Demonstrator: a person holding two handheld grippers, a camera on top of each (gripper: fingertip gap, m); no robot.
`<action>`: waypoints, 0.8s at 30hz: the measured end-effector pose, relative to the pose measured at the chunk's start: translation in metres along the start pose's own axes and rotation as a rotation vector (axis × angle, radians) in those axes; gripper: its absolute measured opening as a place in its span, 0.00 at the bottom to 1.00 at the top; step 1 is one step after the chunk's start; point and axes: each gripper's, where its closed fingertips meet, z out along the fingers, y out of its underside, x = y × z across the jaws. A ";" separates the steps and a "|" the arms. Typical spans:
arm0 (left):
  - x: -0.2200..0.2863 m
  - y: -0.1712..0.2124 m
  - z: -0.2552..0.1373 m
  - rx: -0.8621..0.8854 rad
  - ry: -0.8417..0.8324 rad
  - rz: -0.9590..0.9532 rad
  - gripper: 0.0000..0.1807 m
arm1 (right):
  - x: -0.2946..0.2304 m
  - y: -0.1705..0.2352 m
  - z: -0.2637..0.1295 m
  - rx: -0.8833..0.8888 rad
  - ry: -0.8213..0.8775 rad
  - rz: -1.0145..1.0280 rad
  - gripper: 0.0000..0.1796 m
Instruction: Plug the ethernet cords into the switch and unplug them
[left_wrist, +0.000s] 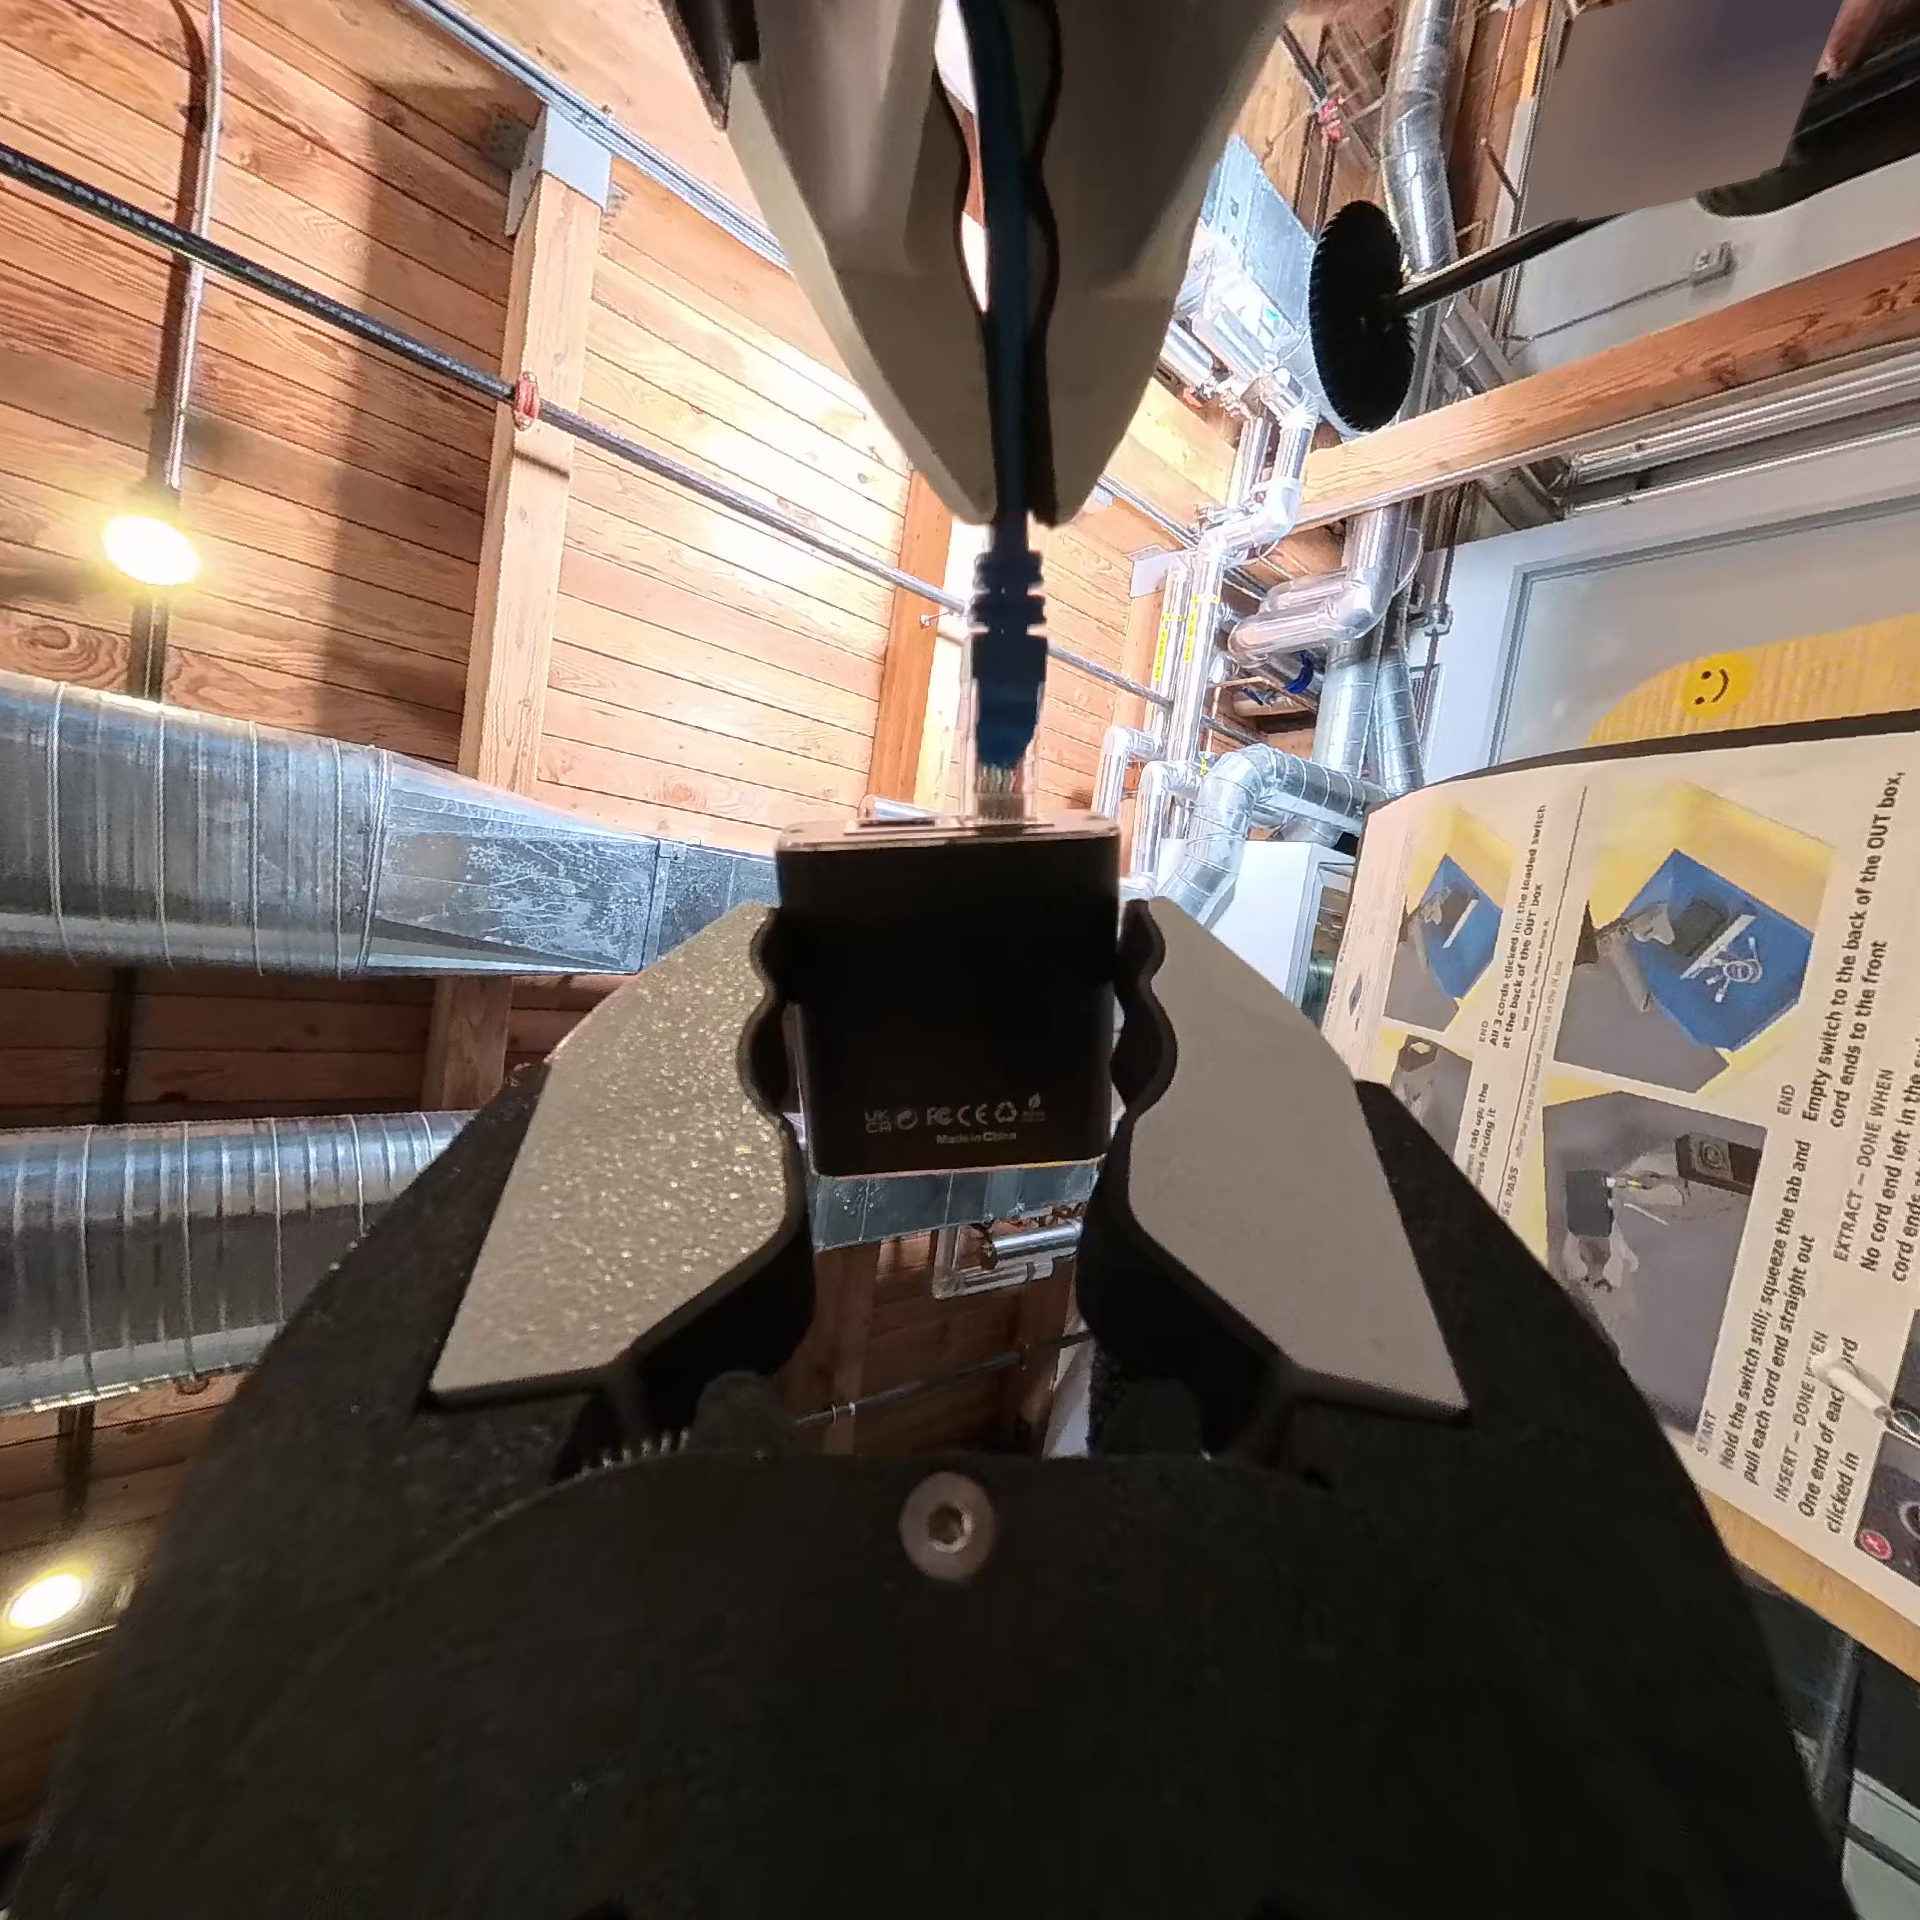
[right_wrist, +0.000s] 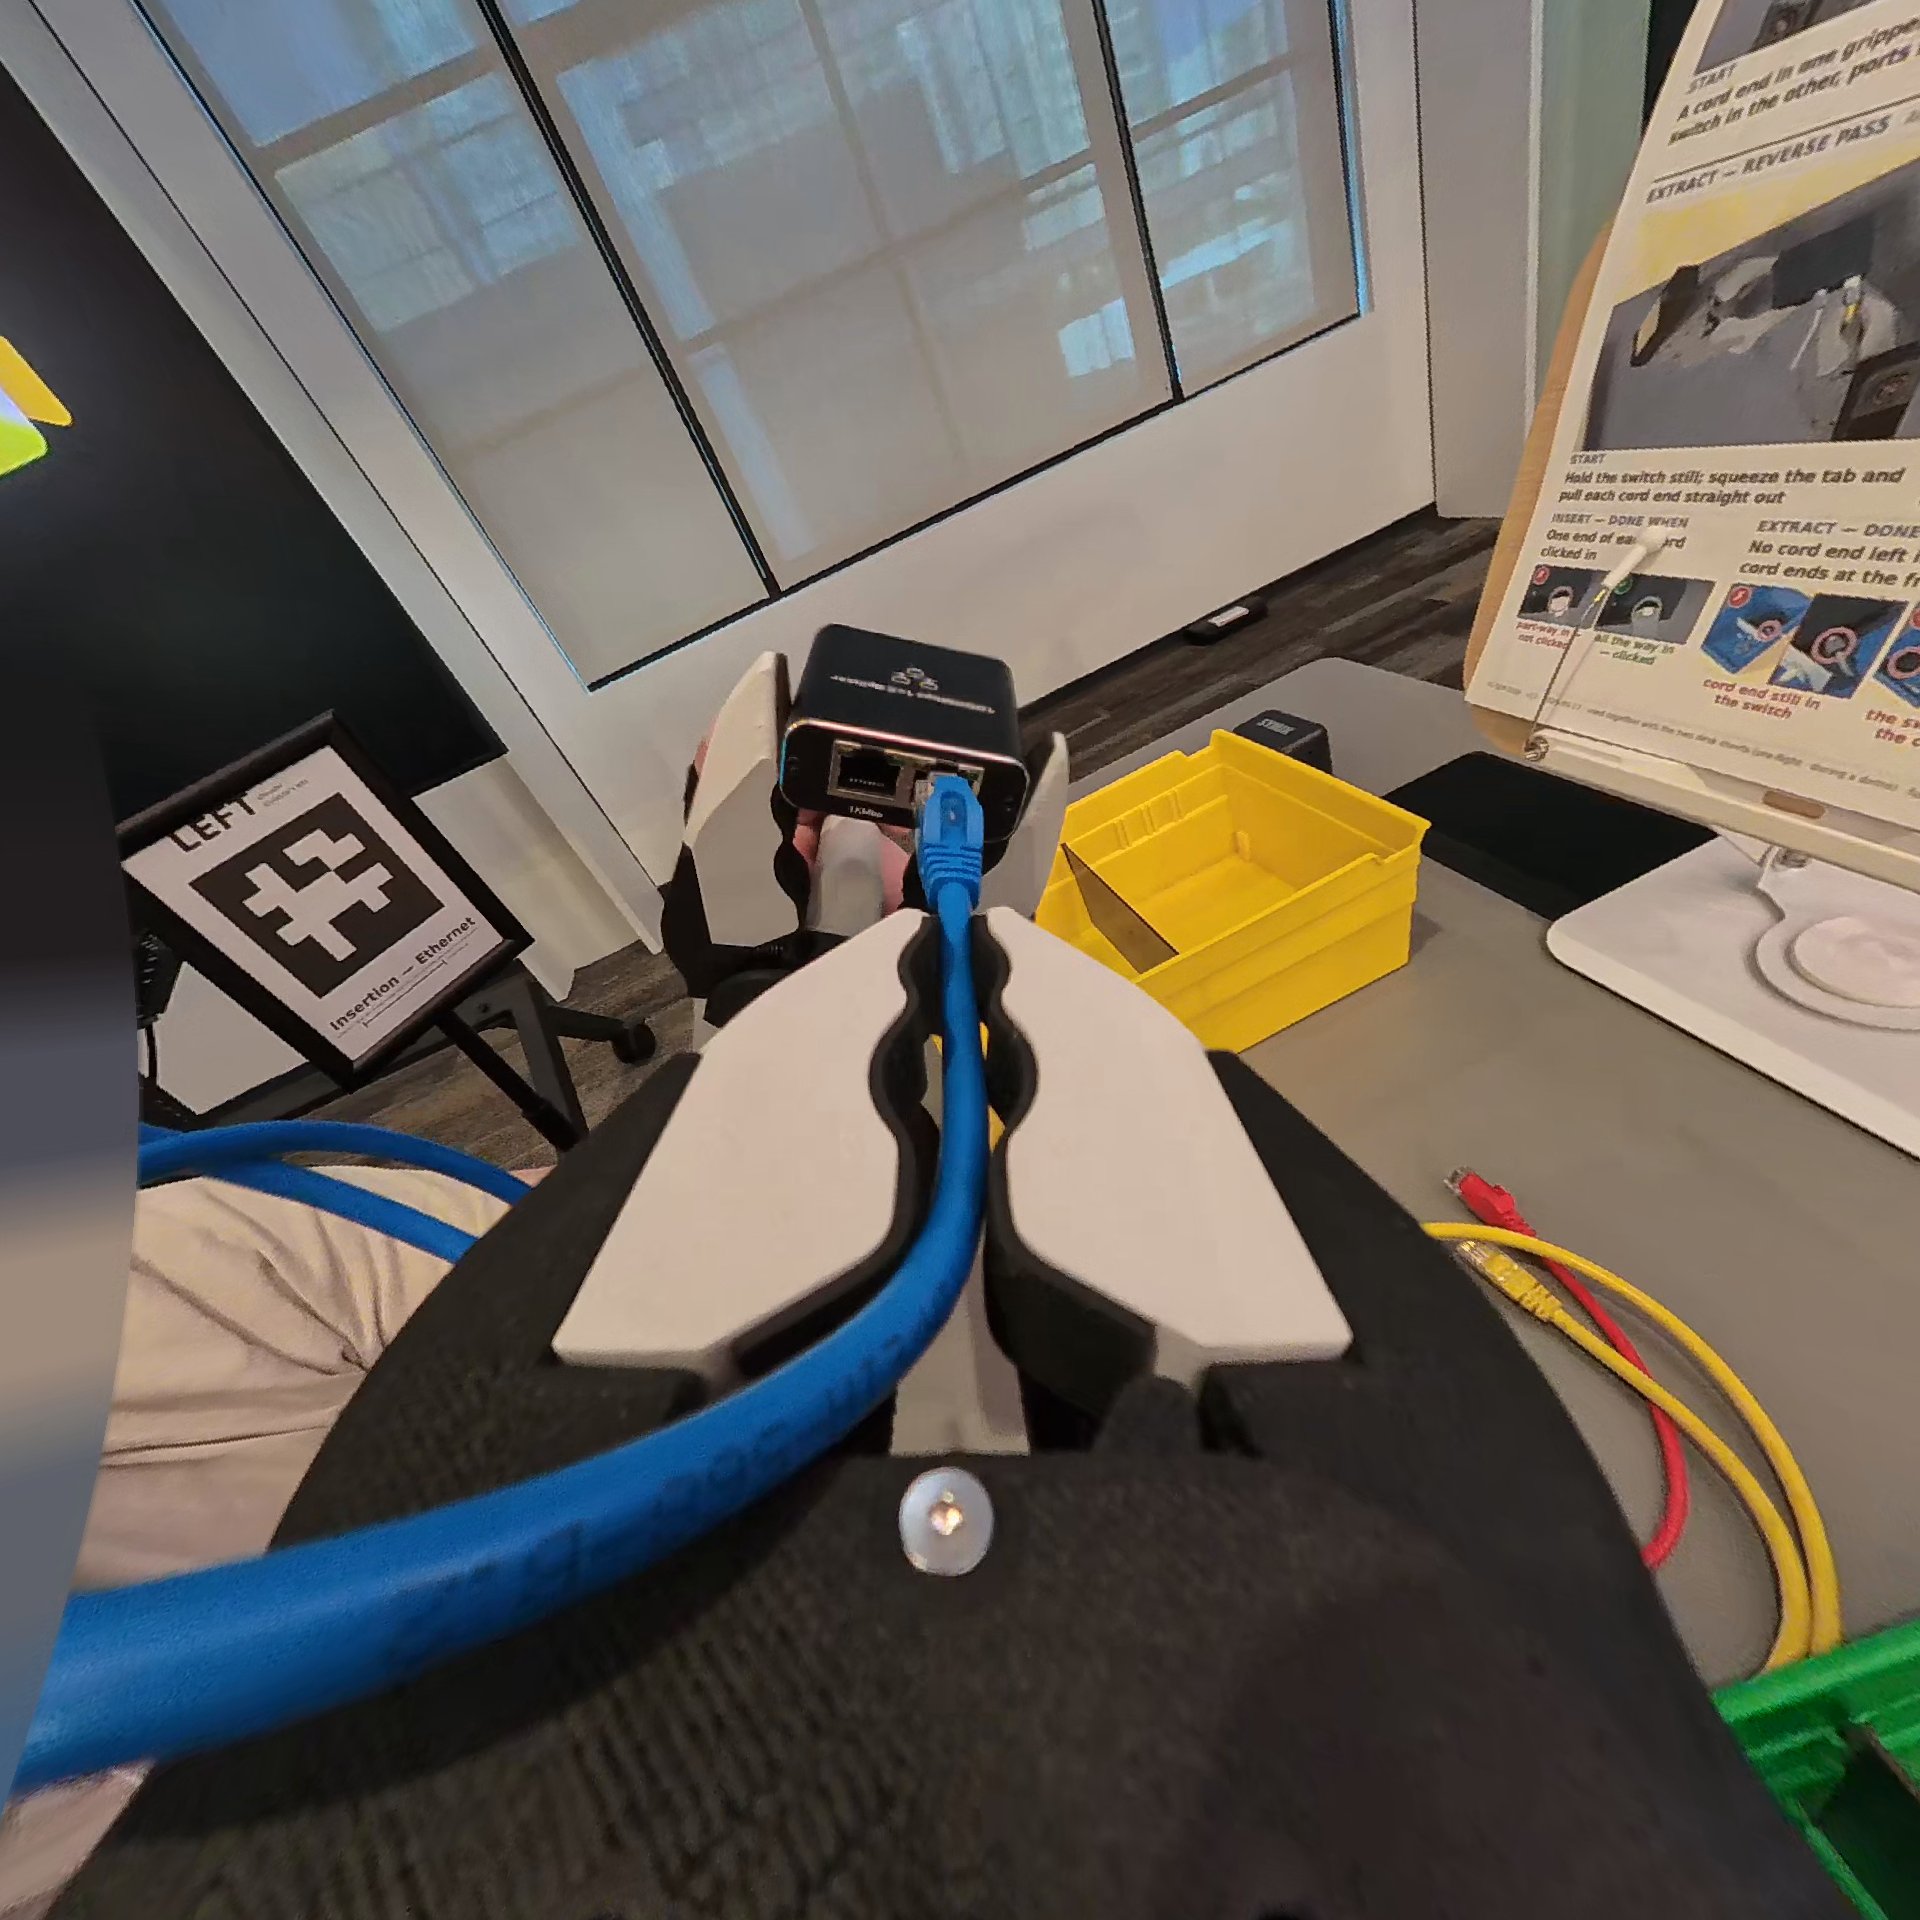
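My left gripper (left_wrist: 948, 940) is shut on the small black switch (left_wrist: 948, 987) and holds it in the air, ports facing away. It also shows in the right wrist view, where the switch (right_wrist: 899, 727) faces me between its white fingers (right_wrist: 727, 790). My right gripper (right_wrist: 958, 935) is shut on the blue ethernet cord (right_wrist: 961, 1039) just behind its plug (right_wrist: 951, 826). The plug tip is at the switch's right port; I cannot tell how deep it sits. In the left wrist view the plug (left_wrist: 1003, 696) meets the switch's top edge, below the right gripper's fingers (left_wrist: 904, 312).
A yellow bin (right_wrist: 1247, 883) stands on the grey table (right_wrist: 1558, 1091) to the right. A yellow cord (right_wrist: 1662, 1382) and a red cord (right_wrist: 1600, 1340) lie on the table at right. An instruction board (right_wrist: 1714, 468) stands behind them. A green bin corner (right_wrist: 1829, 1766) is at bottom right. My right fingertips sit around 6 cm from my left ones.
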 end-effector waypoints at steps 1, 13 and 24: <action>0.001 -0.001 0.000 -0.001 0.001 0.005 0.33 | 0.001 0.000 -0.001 0.001 0.010 -0.004 0.03; -0.002 0.000 0.000 -0.006 -0.016 -0.026 0.33 | -0.001 -0.002 -0.003 0.002 0.050 -0.051 0.03; 0.002 0.000 0.000 -0.002 0.003 -0.014 0.33 | 0.001 -0.001 -0.001 -0.006 0.065 -0.057 0.03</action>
